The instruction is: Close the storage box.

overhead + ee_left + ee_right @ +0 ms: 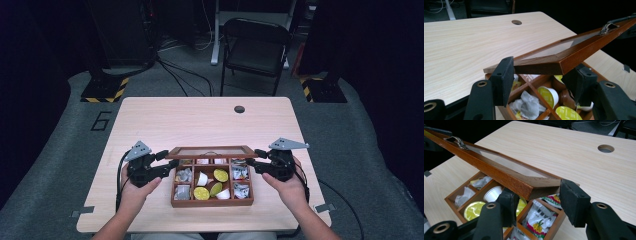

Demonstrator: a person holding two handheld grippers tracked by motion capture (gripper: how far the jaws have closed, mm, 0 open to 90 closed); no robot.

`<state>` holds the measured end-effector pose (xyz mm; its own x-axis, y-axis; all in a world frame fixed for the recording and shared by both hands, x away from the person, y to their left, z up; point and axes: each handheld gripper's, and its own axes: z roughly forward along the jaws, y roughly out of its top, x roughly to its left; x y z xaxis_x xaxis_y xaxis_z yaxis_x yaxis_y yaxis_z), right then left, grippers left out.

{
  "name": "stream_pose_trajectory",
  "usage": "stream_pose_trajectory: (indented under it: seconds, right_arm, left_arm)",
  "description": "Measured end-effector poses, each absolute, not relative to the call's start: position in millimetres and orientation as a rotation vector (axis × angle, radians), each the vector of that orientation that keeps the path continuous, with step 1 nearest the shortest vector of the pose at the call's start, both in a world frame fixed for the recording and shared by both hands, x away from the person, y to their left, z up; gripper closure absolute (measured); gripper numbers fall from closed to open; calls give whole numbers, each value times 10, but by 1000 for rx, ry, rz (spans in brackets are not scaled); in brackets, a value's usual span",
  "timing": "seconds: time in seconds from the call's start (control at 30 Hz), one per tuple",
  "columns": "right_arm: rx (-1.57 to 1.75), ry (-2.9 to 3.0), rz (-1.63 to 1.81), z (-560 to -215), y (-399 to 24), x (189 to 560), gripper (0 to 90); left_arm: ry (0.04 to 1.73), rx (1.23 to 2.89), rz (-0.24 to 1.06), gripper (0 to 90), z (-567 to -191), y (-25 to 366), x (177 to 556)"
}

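A brown wooden box point(212, 203) with several compartments sits near the table's front edge. It holds yellow-lidded pods point(220, 175), white cups and foil sachets point(183, 175). Its glass-paned lid point(211, 151) is raised at a slant, hinged along the far side. My left gripper point(170, 162) is shut on the lid's left front corner point(564, 62), and my right gripper point(256, 161) is shut on the right front corner point(529, 186). A metal clasp point(607, 27) sits midway along the lid's front rail. The back row of compartments is hidden under the lid in the high view.
The light wooden table point(200, 120) has a round cable hole point(239, 109) near its far edge. A black folding chair point(255, 47) stands behind the table. Cables trail from both grippers toward the person's side.
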<state>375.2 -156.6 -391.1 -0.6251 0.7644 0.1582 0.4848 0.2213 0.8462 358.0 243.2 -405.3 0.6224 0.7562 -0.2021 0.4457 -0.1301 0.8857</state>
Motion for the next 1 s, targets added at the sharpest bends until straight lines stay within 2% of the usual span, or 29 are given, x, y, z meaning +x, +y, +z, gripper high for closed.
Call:
stream_pose_trajectory:
  seconds: [1.0]
  right_arm:
    - [1132,2287,1326,-4437,-1605,3340,508]
  left_arm:
    - [970,1853,344,433,-4483,2405,3090]
